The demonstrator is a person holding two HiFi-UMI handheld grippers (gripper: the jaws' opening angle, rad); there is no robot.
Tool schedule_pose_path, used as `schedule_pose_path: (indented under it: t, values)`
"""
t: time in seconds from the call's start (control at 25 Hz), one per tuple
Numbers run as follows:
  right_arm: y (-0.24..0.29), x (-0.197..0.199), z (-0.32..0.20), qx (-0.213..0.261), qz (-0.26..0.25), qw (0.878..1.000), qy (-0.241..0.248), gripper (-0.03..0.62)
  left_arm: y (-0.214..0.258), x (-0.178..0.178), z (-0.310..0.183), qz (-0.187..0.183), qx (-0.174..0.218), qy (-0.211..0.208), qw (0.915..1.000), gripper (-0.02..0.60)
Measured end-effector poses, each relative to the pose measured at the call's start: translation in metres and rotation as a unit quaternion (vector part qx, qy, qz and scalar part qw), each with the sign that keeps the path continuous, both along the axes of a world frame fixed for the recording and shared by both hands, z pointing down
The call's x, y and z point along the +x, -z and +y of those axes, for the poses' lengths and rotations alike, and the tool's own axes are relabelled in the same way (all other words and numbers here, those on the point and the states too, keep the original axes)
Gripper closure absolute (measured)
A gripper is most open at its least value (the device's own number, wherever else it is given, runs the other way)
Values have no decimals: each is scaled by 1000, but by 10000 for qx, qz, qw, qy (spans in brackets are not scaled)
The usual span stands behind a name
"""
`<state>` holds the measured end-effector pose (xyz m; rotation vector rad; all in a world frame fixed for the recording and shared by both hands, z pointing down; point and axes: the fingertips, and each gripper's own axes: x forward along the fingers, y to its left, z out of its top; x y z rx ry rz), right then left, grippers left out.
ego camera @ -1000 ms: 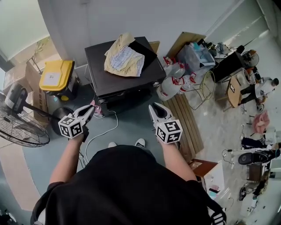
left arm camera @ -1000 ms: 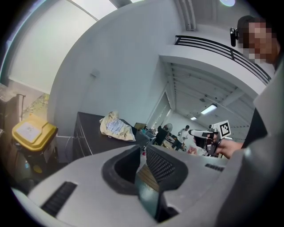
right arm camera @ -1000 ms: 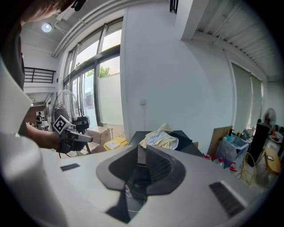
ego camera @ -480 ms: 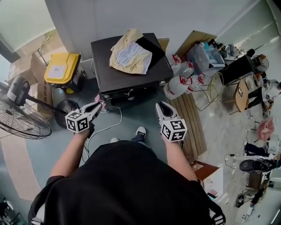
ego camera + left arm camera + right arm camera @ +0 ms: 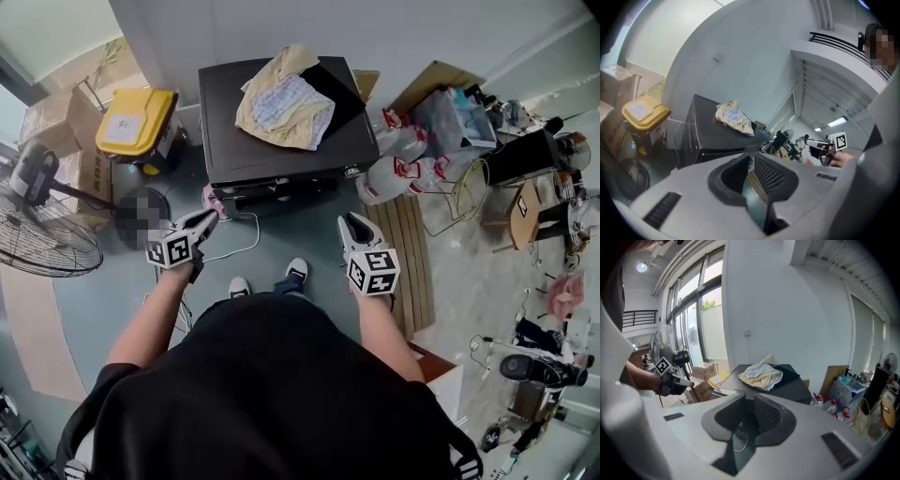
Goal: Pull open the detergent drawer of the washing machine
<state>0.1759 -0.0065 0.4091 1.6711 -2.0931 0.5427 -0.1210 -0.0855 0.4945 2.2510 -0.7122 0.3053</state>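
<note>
The left gripper (image 5: 210, 217) and the right gripper (image 5: 350, 219) both have their jaws together with nothing between them, and they hang in front of the black washer (image 5: 272, 155), not touching it, which carries a cloth (image 5: 281, 105) on top.

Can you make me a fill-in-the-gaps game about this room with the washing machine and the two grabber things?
The crumpled cloth lies on top of the ____ washing machine.
In the head view, the bin left of the machine has a ____ lid.
The left gripper and the right gripper both have their jaws ____, with nothing between them.
Missing words: black; yellow; shut.
</note>
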Motion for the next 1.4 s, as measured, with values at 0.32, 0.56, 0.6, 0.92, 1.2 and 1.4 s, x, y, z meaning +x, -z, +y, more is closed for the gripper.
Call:
schedule_pose_path:
  t: [0.32,0.56,0.6,0.92,1.2,1.4]
  values:
    - [-37,2,-14,-434,79,9982,408,534,-44,4,-1,119,-432,481,9978,528]
    - [-60,-2,-25,-638,114,9955,690,534,-81,8,-2,339,-743,707,9942,508]
    - [-63,-2,-26,-669,107,9951,718,534,-88,7,-2,326,-788,740,9936,505]
    - [-81,-6,-36,-847,103,9918,952,533,-136,8,-4,500,-1309,1141,9835,491]
    - [-98,-6,-44,-1020,75,9888,1084,533,-171,12,-16,1184,-1820,1885,9578,469]
    - [-110,-8,-44,-1163,29,9865,1149,533,-195,11,-22,1473,-2119,2210,9405,463]
